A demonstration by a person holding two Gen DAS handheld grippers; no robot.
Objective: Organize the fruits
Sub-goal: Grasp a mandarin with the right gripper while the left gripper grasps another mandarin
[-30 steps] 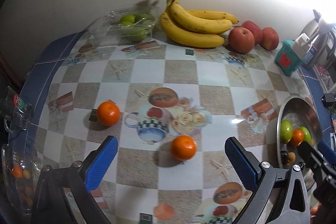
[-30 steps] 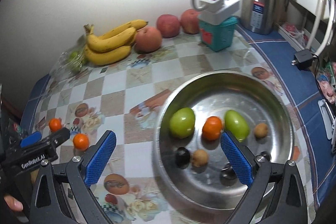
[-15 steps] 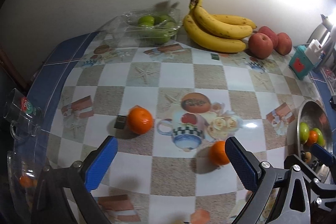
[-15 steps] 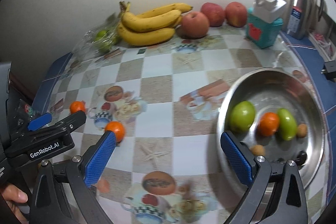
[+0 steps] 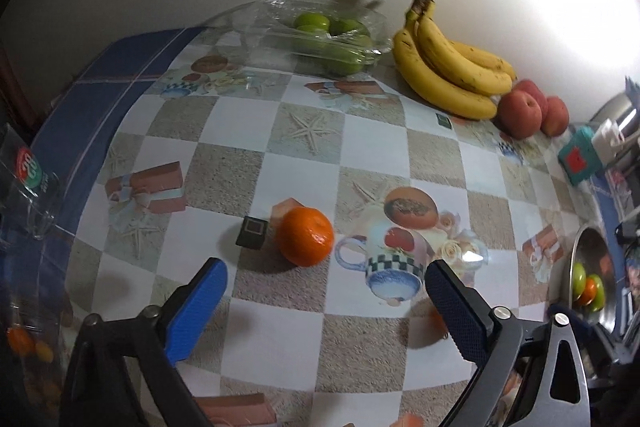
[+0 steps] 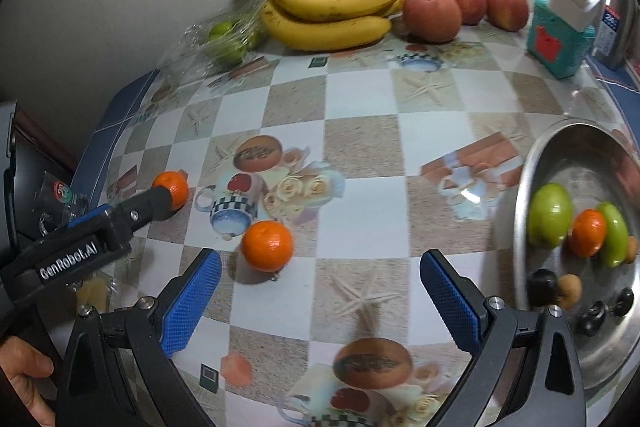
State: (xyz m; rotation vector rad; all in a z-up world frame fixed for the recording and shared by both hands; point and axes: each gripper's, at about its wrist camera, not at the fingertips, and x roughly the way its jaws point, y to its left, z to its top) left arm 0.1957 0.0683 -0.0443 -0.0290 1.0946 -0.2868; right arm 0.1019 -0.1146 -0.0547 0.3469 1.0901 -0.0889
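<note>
1. Orange tangerine (image 5: 305,241) is sitting on the table (image 5: 360,151), just ahead of the left gripper (image 5: 320,311), which is hanging released with nothing between its jaws.
2. Second tangerine (image 6: 267,245) is lying just ahead of the right gripper (image 6: 320,303), also spread wide and holding nothing.
3. Steel bowl (image 6: 536,163) at right is holding green fruits (image 6: 550,215) and a third tangerine (image 6: 588,232).

Checkered printed tablecloth (image 6: 360,147) on table, teal plastic box with white plug-like top (image 6: 560,35) at back right, steel thermos jug (image 6: 616,27) behind it, clear glass mug (image 5: 28,187) at left edge.
</note>
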